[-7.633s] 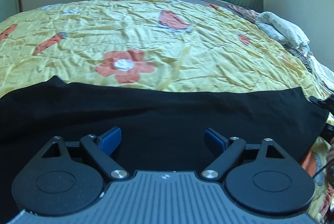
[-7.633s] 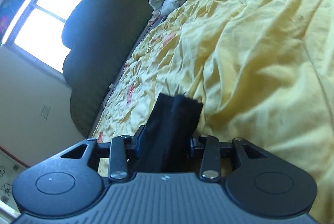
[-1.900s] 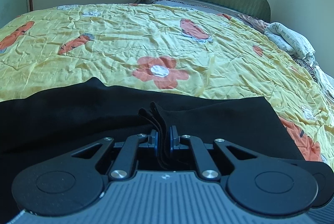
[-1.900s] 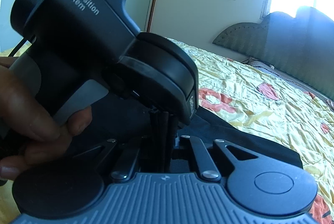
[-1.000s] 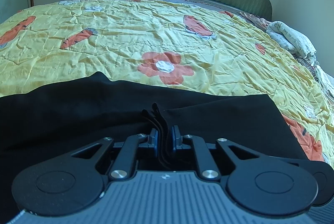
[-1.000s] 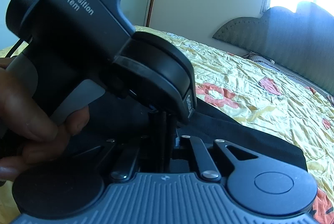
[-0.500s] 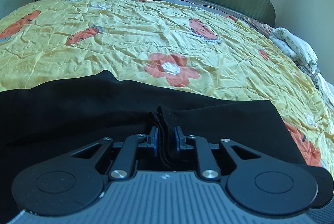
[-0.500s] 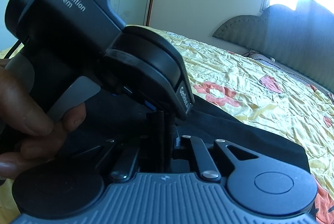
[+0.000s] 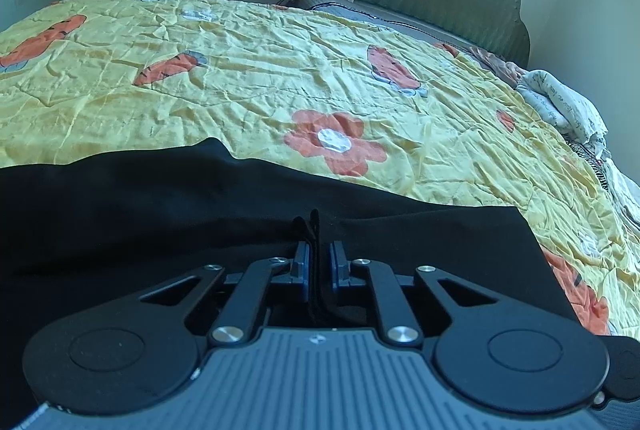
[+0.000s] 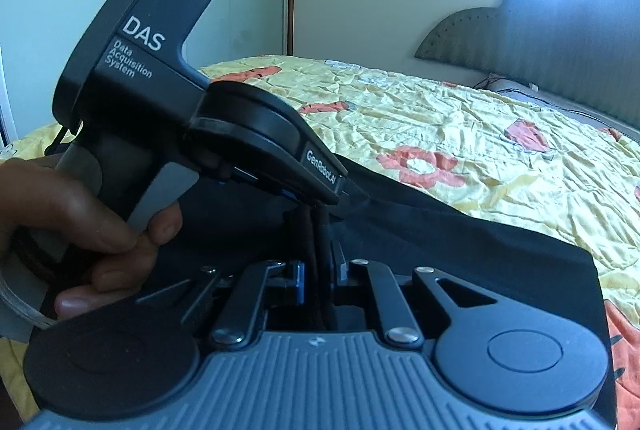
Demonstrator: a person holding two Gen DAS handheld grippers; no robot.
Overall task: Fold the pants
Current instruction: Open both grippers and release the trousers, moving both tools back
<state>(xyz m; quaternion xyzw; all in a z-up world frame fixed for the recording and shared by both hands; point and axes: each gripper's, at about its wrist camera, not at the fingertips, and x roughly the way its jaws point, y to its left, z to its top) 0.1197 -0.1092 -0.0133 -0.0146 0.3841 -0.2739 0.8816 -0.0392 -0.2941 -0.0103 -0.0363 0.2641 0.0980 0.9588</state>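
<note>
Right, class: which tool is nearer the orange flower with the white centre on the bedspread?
Left, probably. The left tool grips the black pants near their far edge, just short of the flower. The right tool grips them further back, behind it.

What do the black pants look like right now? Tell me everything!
The black pants are soft, dark cloth lying flat across the yellow flowered bedspread, already folded into a long band. The left gripper and the right gripper each pinch a bunched, layered edge, close together at the near side.
</note>
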